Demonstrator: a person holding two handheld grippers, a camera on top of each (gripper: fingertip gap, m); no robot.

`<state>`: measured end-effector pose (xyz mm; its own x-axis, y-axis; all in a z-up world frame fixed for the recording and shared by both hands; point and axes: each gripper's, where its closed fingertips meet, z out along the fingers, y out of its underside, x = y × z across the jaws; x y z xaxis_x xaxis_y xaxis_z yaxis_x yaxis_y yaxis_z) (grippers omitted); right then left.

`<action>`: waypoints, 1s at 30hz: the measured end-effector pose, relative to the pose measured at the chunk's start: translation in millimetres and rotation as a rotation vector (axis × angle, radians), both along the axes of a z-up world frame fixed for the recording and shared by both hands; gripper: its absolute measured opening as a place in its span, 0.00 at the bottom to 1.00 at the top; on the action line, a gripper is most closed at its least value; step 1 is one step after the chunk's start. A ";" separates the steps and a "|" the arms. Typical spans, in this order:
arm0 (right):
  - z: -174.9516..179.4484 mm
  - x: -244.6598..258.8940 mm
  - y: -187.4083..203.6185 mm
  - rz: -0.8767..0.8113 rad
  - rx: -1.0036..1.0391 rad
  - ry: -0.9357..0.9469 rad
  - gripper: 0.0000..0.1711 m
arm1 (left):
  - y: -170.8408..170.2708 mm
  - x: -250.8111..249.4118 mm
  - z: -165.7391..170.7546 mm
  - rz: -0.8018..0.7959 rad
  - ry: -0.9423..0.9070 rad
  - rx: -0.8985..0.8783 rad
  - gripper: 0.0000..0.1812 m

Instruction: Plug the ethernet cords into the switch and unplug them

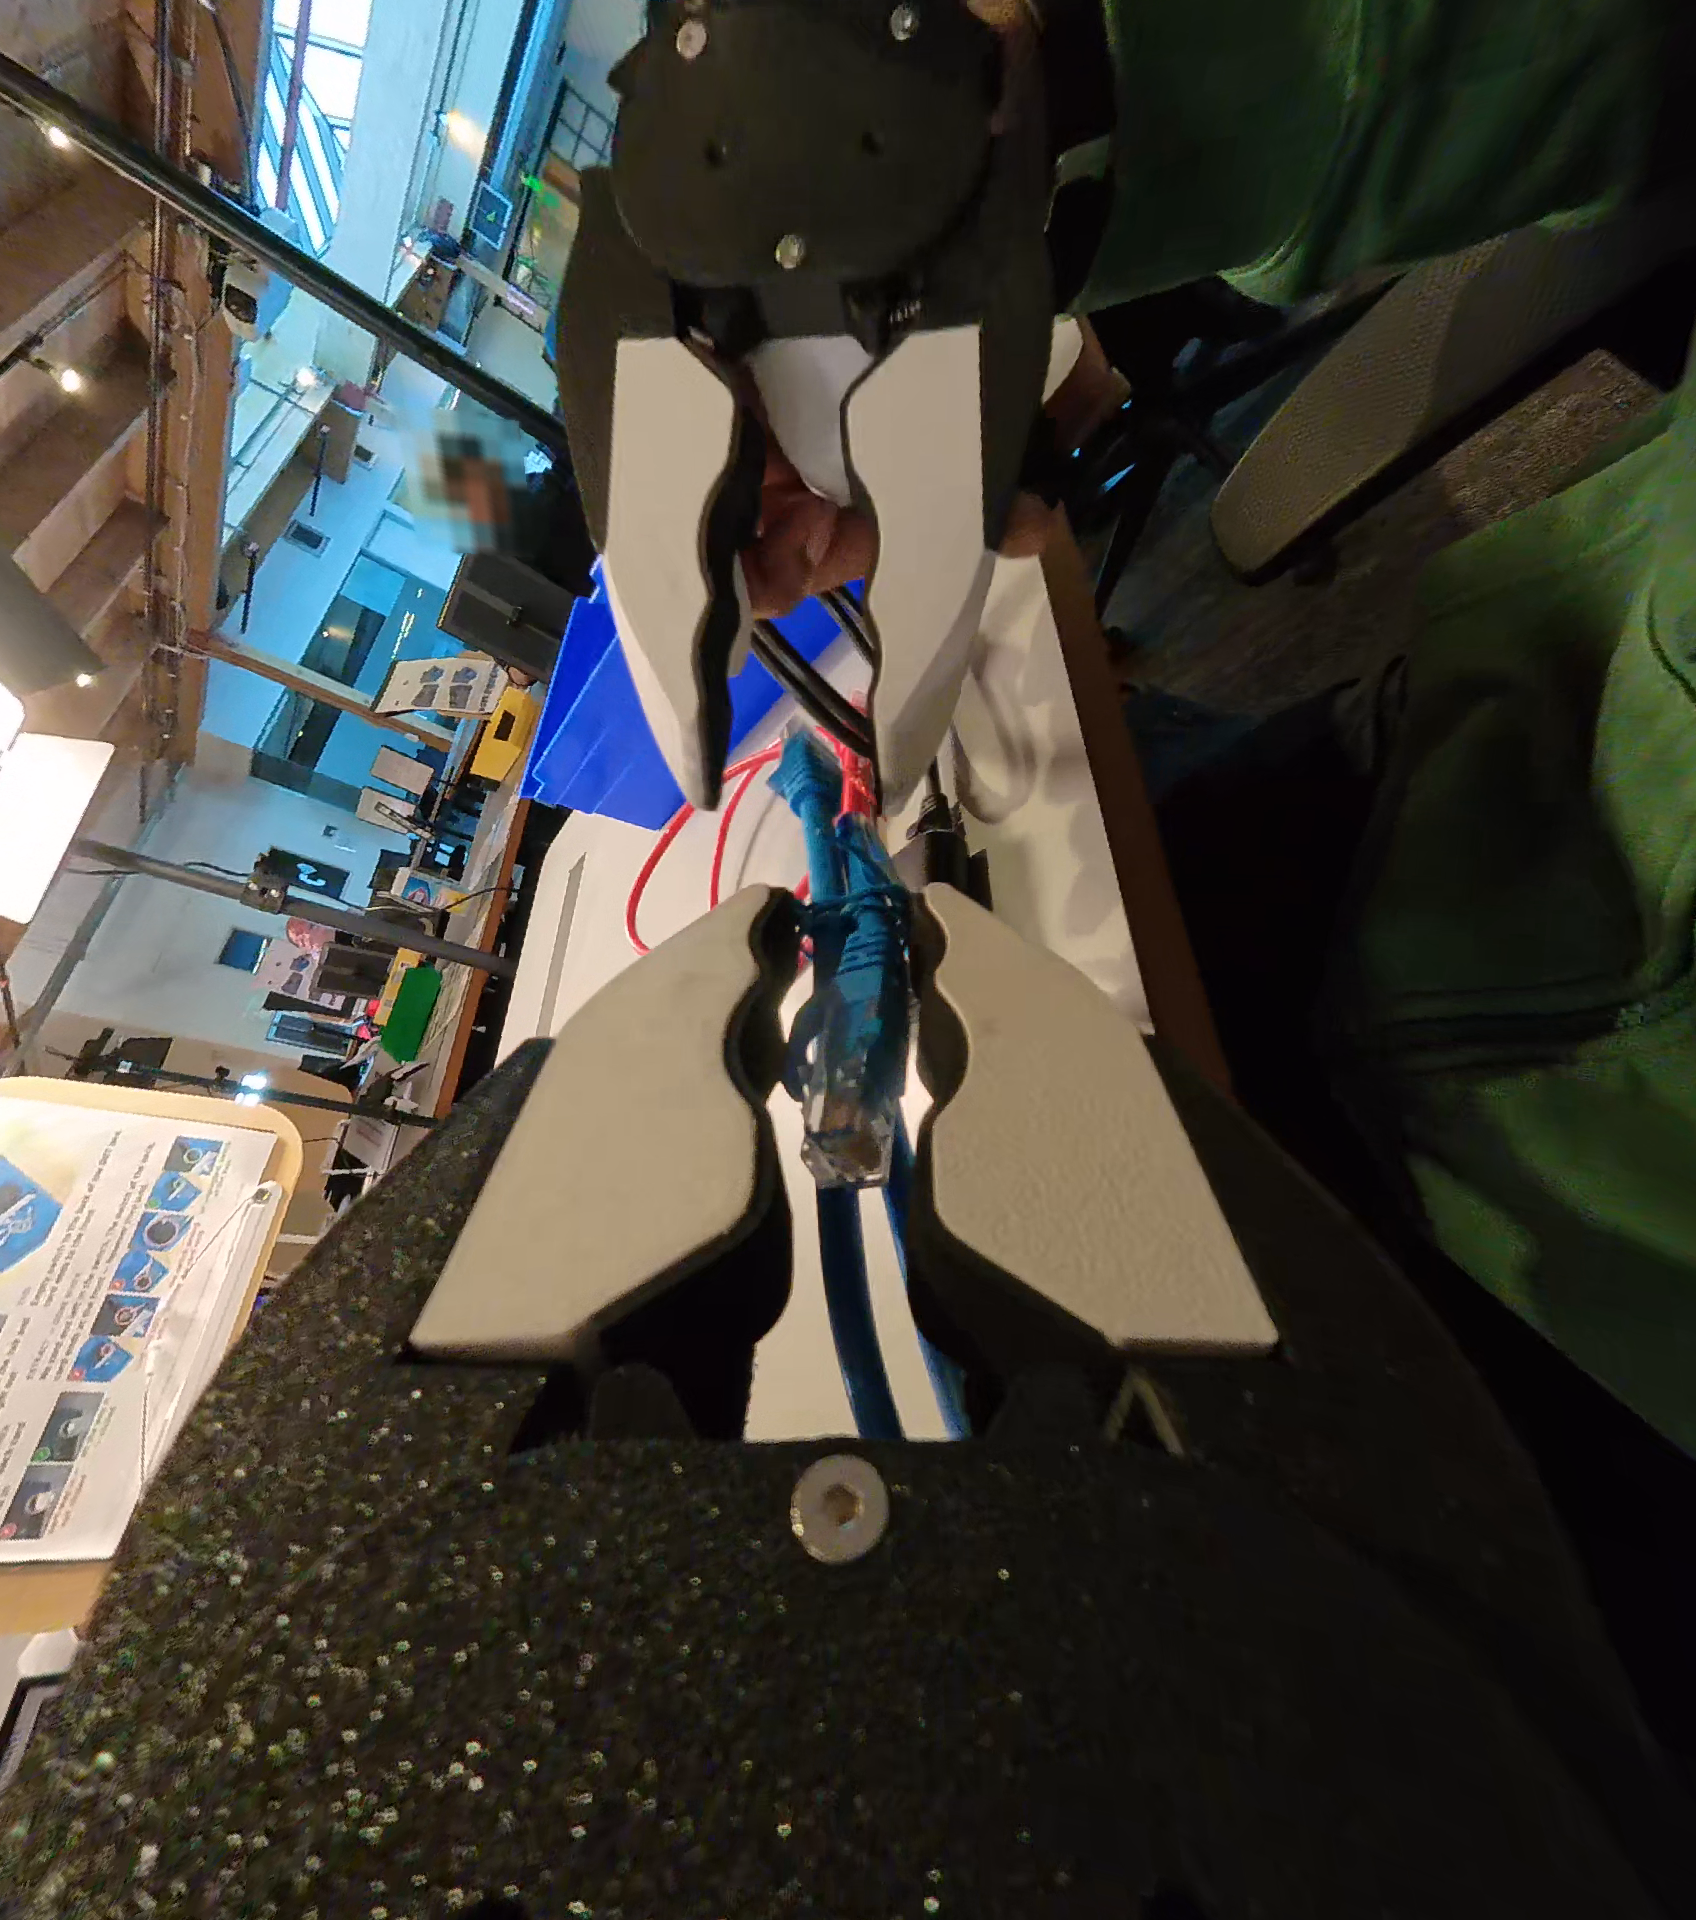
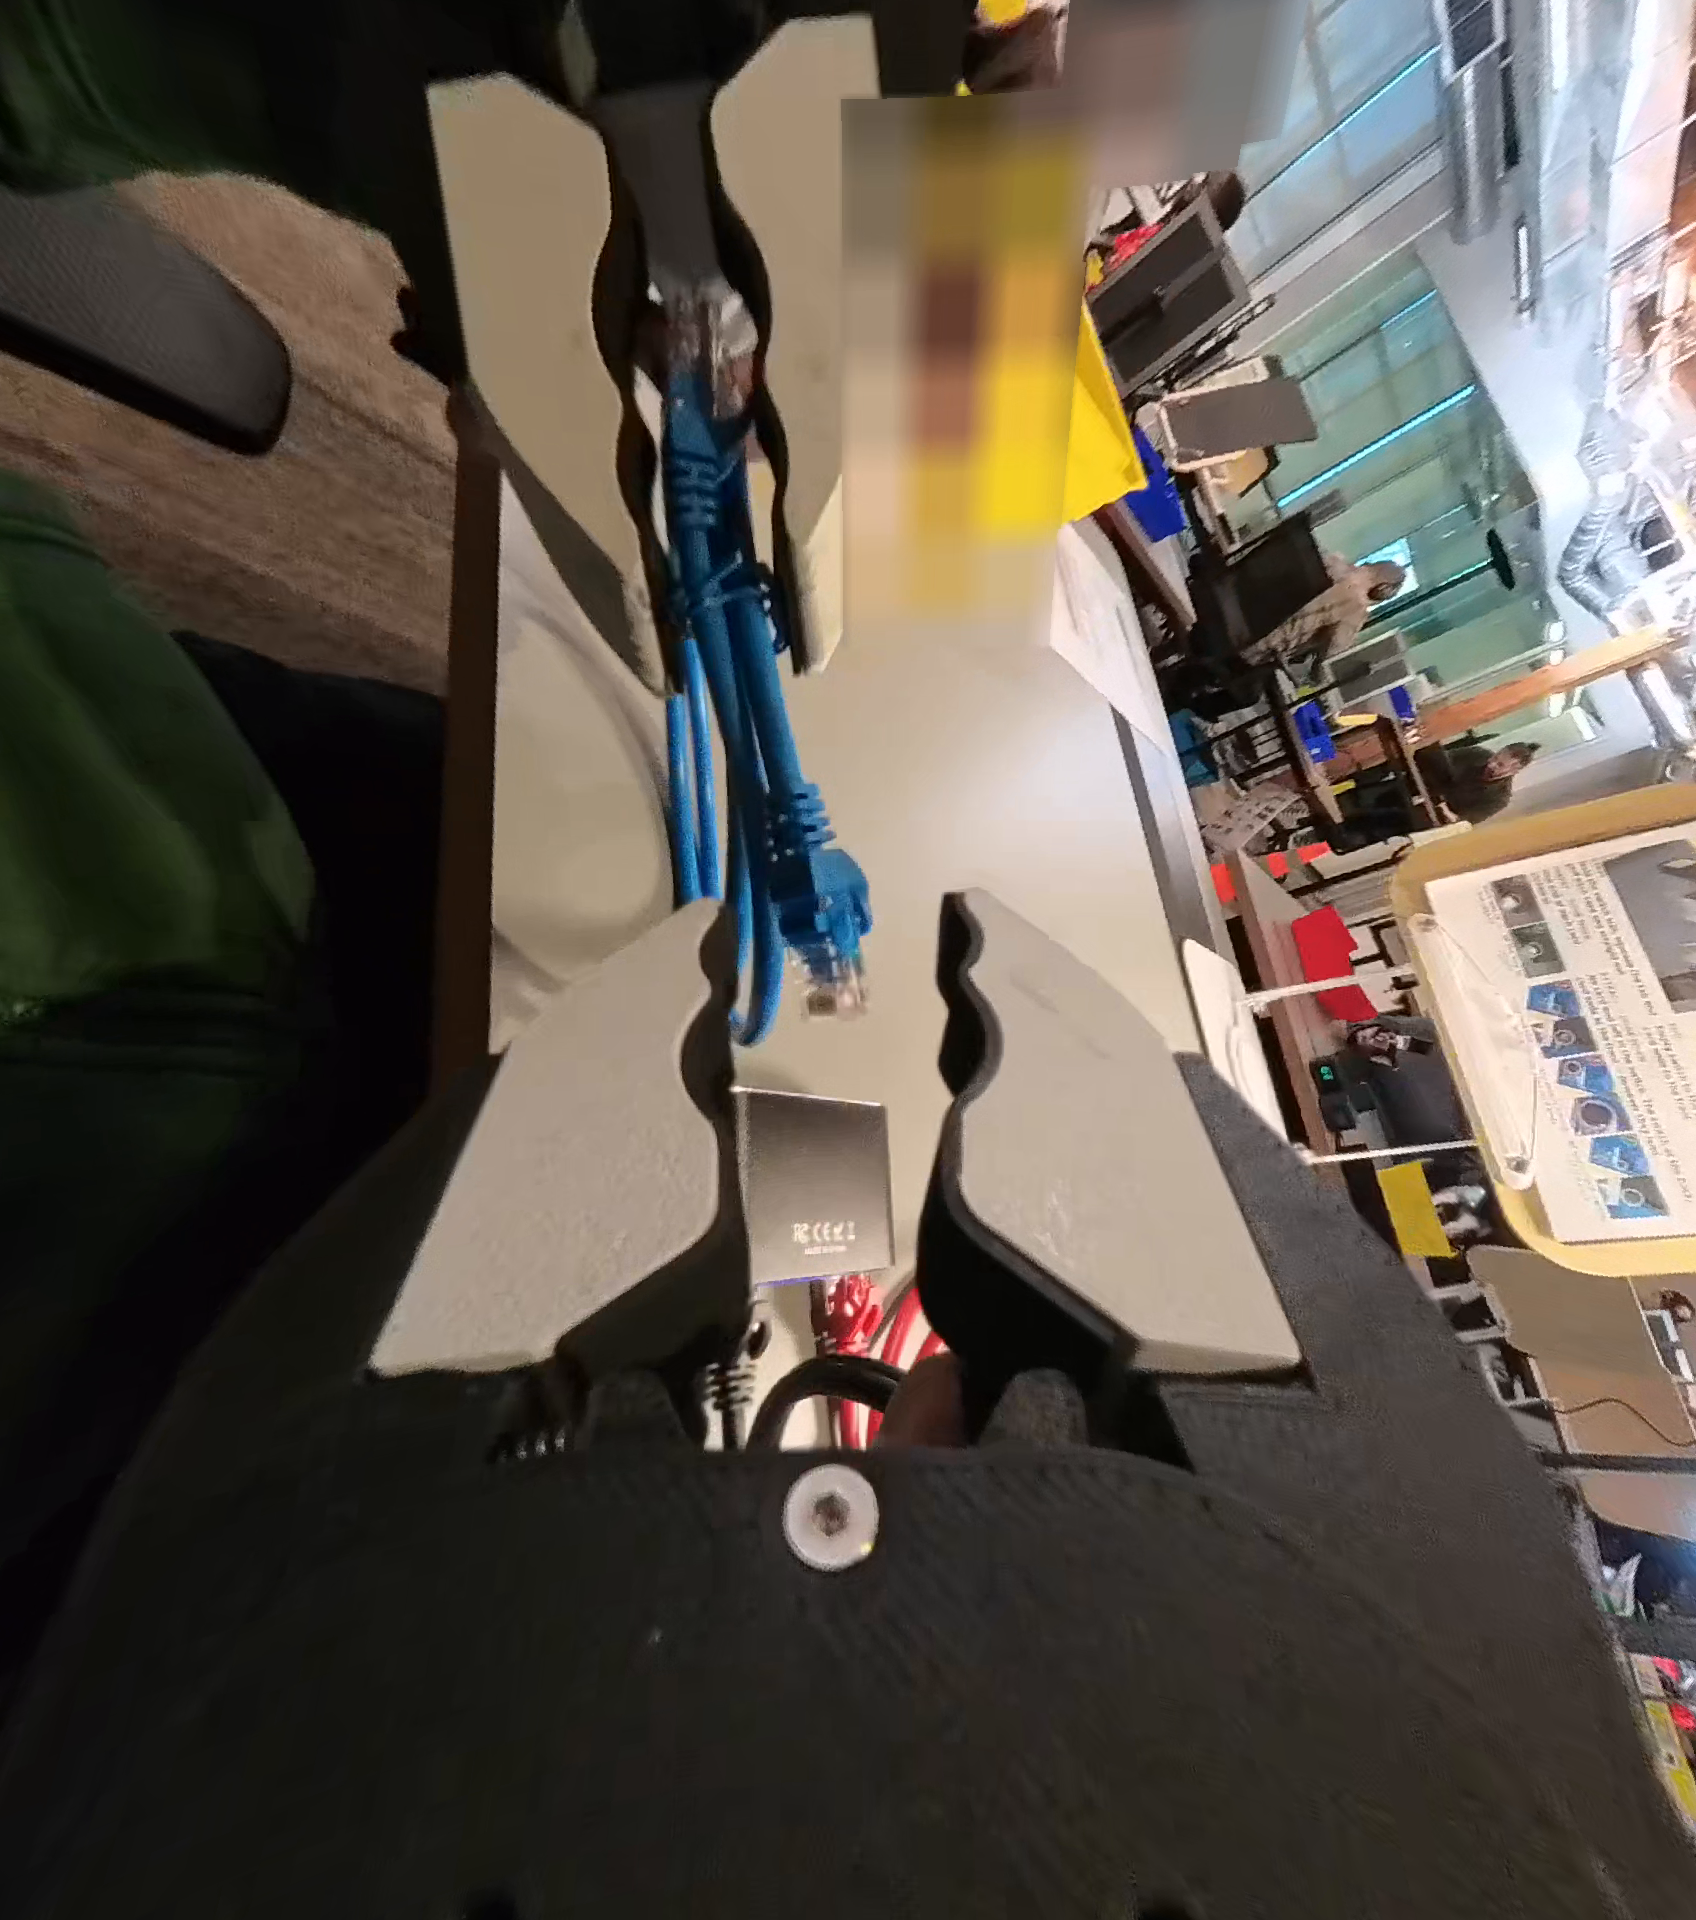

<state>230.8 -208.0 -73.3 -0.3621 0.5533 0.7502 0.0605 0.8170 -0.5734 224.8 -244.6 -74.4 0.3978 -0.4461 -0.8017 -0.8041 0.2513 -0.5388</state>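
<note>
I see the blue cord (image 1: 849, 997), bundled with a tie, pinched in the left gripper (image 1: 849, 914), one clear plug (image 2: 828, 992) hanging free. The dark switch (image 2: 813, 1184) lies on the white table (image 2: 979, 748), red cord (image 2: 849, 1325) plugged in.

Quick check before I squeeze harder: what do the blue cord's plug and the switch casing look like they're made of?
The plug on the blue cord looks like clear hard plastic: see-through, with gold contacts showing inside. Behind it the boot is matte blue, ribbed, probably soft moulded plastic or rubber. The switch casing looks like dark grey metal with a satin sheen and crisp edges, though painted plastic can't be ruled out.
</note>
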 end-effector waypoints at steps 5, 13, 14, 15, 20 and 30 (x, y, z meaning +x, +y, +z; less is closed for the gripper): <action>5.4 3.5 1.2 0.029 -0.029 0.014 0.10 | -1.1 -5.3 0.3 0.009 -0.006 -0.001 0.12; 16.6 9.3 10.9 0.011 -0.070 0.030 0.09 | -4.3 -23.6 6.3 0.050 -0.036 0.018 0.12; 18.5 10.4 12.0 0.009 -0.078 0.033 0.09 | -5.4 -27.8 8.1 0.058 -0.047 0.022 0.12; 20.8 11.4 13.0 0.008 -0.089 0.037 0.09 | -6.8 -31.9 10.2 0.064 -0.062 0.027 0.11; 27.4 14.8 13.4 0.022 -0.120 0.046 0.09 | -9.6 -45.4 11.7 0.086 -0.092 0.028 0.11; 31.0 21.5 21.2 0.041 -0.162 0.034 0.09 | -15.4 -59.6 12.2 0.089 -0.140 0.019 0.09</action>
<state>252.2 -186.9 -42.2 -0.3626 0.6534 0.6646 0.0069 0.7149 -0.6991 165.1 -260.0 -62.3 0.5430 -0.3897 -0.7438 -0.7412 0.1939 -0.6427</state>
